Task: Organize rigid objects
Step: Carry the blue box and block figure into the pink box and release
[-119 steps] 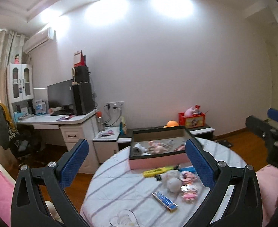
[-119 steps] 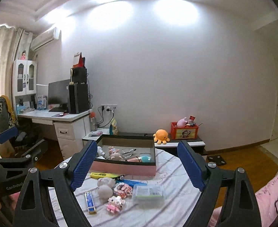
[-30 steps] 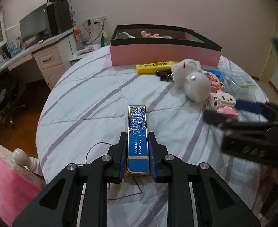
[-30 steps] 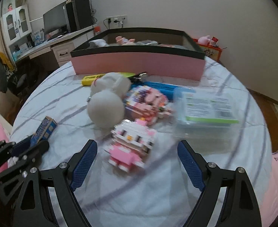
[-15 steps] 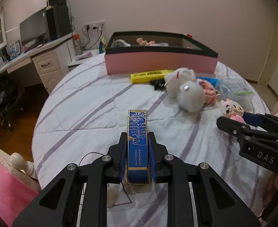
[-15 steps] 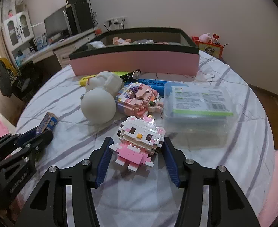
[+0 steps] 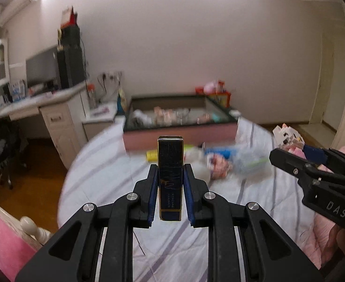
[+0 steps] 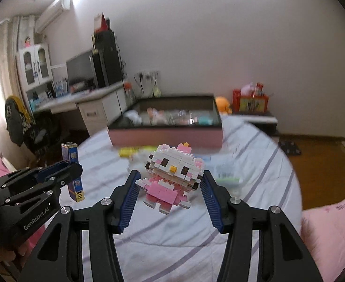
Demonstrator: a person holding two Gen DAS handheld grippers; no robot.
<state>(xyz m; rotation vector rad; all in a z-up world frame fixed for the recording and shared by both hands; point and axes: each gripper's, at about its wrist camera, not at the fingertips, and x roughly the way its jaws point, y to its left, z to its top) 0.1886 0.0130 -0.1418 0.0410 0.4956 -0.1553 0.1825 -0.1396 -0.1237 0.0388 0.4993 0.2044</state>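
Your left gripper (image 7: 170,183) has its fingers (image 7: 151,192) pinched on the flat sides of a slim blue box (image 7: 170,178). The box stands upright between them, its top end poking out past the fingertips, and it is held in the air above the striped tabletop (image 7: 106,164), on the near side of the pink storage box (image 7: 179,138).

Your right gripper (image 8: 170,188) clamps a pink-and-white brick cat figure (image 8: 172,174). Its fingers (image 8: 129,202) have just been closing and now press on the figure's two sides, with the head rising above the fingertips and the feet hanging free over the tabletop. It too sits on the near side of the pink storage box, and the blue box hangs to its left.

Things left lying just before the pink storage box are blurred; a yellow bar (image 8: 134,150) and what may be a clear plastic case (image 8: 226,176) can be made out.
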